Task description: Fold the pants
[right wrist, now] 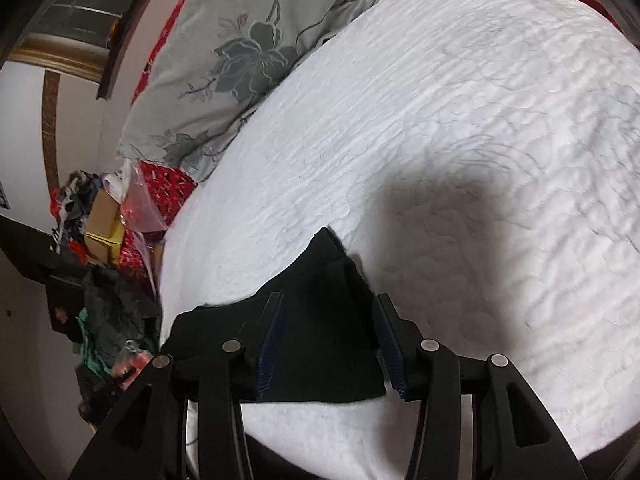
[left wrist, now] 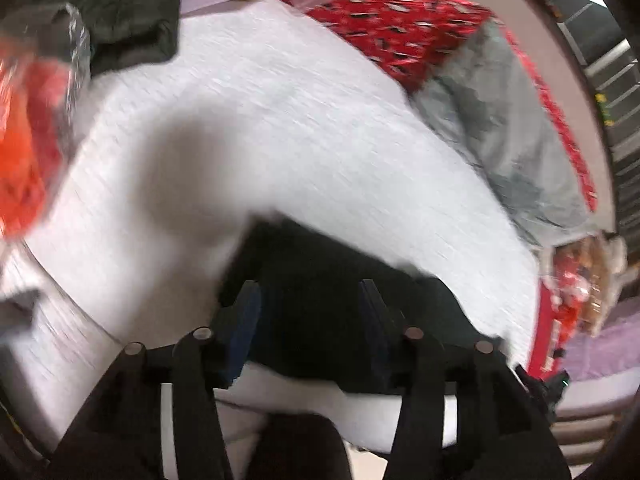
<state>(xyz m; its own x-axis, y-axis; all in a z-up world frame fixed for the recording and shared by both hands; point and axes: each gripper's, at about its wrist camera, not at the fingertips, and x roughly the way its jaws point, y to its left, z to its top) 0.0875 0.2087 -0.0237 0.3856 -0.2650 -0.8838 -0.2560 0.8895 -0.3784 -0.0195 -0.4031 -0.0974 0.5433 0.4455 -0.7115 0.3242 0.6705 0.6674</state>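
Black pants (left wrist: 320, 256) lie folded on the white quilted bed cover (left wrist: 280, 120), near its front edge. In the left wrist view, which is blurred, my left gripper (left wrist: 308, 283) hovers over the pants with its blue-padded fingers (left wrist: 246, 312) apart and nothing pinched between them. The right wrist view shows the pants (right wrist: 320, 268) as a flat dark shape with a pointed corner toward the bed's middle. My right gripper (right wrist: 329, 295) stands open just above them, its pads (right wrist: 390, 340) clear of the cloth.
A grey floral pillow (right wrist: 240, 52) and red patterned bedding (left wrist: 400, 20) lie along the head of the bed. A dark garment (left wrist: 120, 12) and an orange item in plastic (left wrist: 28, 128) sit at the far left. Boxes and clothes (right wrist: 100, 240) pile up beside the bed.
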